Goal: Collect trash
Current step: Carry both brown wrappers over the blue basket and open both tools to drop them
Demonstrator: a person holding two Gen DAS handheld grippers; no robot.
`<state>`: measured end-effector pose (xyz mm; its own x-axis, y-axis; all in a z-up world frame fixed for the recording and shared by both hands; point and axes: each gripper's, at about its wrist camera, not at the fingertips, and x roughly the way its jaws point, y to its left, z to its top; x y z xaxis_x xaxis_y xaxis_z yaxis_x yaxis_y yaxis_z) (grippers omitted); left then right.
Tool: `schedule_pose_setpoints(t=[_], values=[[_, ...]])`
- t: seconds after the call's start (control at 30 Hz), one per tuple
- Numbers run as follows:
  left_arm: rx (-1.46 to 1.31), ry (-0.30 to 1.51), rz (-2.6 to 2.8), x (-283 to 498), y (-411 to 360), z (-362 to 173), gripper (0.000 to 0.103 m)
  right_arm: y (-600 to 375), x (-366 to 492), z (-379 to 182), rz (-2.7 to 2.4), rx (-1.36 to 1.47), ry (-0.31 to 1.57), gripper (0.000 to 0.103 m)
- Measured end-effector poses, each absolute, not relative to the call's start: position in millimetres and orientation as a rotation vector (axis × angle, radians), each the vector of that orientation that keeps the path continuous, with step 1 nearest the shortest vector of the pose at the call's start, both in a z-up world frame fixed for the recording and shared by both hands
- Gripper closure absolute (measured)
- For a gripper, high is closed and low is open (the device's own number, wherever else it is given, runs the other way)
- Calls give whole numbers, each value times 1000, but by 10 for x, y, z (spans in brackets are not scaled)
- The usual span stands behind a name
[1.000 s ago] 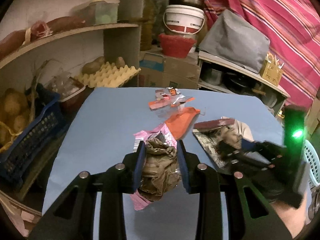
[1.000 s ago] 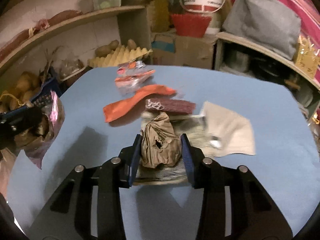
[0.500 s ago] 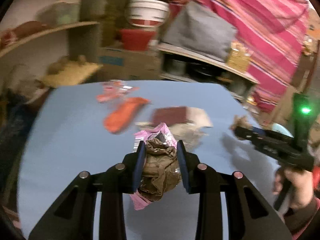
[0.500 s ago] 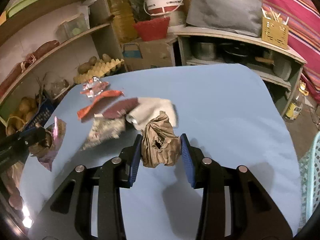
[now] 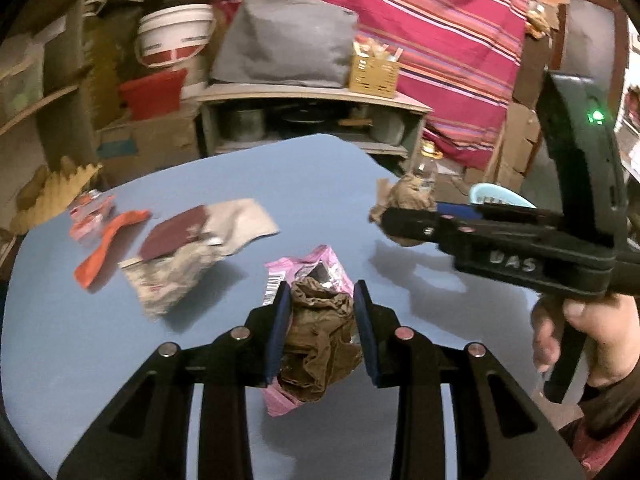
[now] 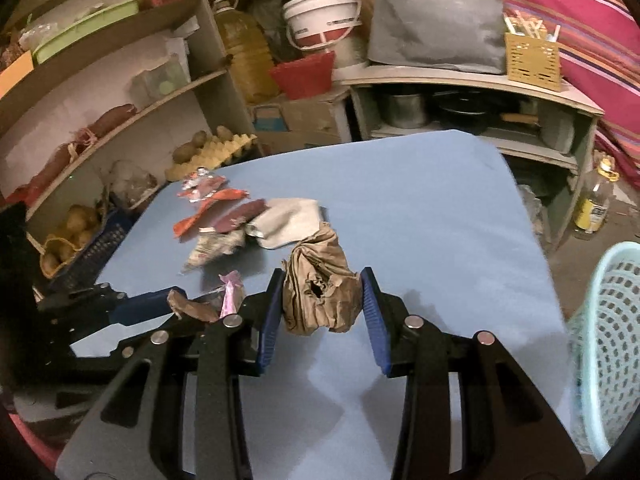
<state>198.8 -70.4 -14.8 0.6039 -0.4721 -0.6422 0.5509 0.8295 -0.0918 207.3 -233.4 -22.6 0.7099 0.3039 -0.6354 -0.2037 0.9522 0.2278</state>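
Observation:
My left gripper point(image 5: 320, 304) is shut on a crumpled brown paper point(image 5: 320, 336) with a pink wrapper point(image 5: 312, 264), held above the blue table point(image 5: 120, 360). My right gripper point(image 6: 320, 292) is shut on another crumpled brown paper wad point(image 6: 316, 288), held above the table's right part; it also shows in the left wrist view point(image 5: 404, 204). More trash lies at the table's left: an orange wrapper point(image 5: 108, 248), a dark red packet point(image 5: 172, 232), a beige paper point(image 5: 240, 224), a printed wrapper point(image 5: 172, 276) and red-silver scraps point(image 5: 90, 212). A light blue mesh basket point(image 6: 608, 336) stands off the table's right edge.
Shelves with potatoes point(image 6: 72, 232), an egg tray point(image 6: 212, 152), a white bucket point(image 6: 320, 16) and a red tub point(image 6: 304, 76) stand behind the table. A low shelf with pots point(image 6: 452, 112) and a bottle on the floor point(image 6: 596, 204) are at the right.
Both grippers have swung to the right with their trash still held. The right gripper is now close to the mesh basket, which has come into its view.

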Motion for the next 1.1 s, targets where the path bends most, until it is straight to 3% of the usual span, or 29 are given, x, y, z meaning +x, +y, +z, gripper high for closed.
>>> schedule_pose_setpoints(t=[0.3, 0.4, 0.53, 0.6, 0.67, 0.7, 0.93, 1.1], values=[[111, 742, -614, 2073, -994, -266, 68, -2974, 1831, -258, 163, 126, 739, 64], [162, 775, -626, 2032, -1123, -425, 56, -3194, 1741, -303, 130, 123, 749, 64], [198, 782, -610, 2053, -1224, -533, 54, -3424, 1635, -324, 98, 133, 751, 64], [191, 783, -610, 2078, -1270, -555, 59, -3516, 1596, -320, 86, 140, 747, 64], [178, 802, -636, 2108, -1338, -569, 73, -3572, 1577, -308, 82, 148, 744, 64], [163, 806, -651, 2109, -1351, -554, 75, -3599, 1562, -301, 80, 154, 740, 64], [229, 680, -593, 1985, -1385, -325, 76, -3642, 1542, -266, 80, 156, 728, 64], [283, 685, -554, 2020, -1344, -458, 75, -3650, 1527, -290, 72, 147, 733, 64]])
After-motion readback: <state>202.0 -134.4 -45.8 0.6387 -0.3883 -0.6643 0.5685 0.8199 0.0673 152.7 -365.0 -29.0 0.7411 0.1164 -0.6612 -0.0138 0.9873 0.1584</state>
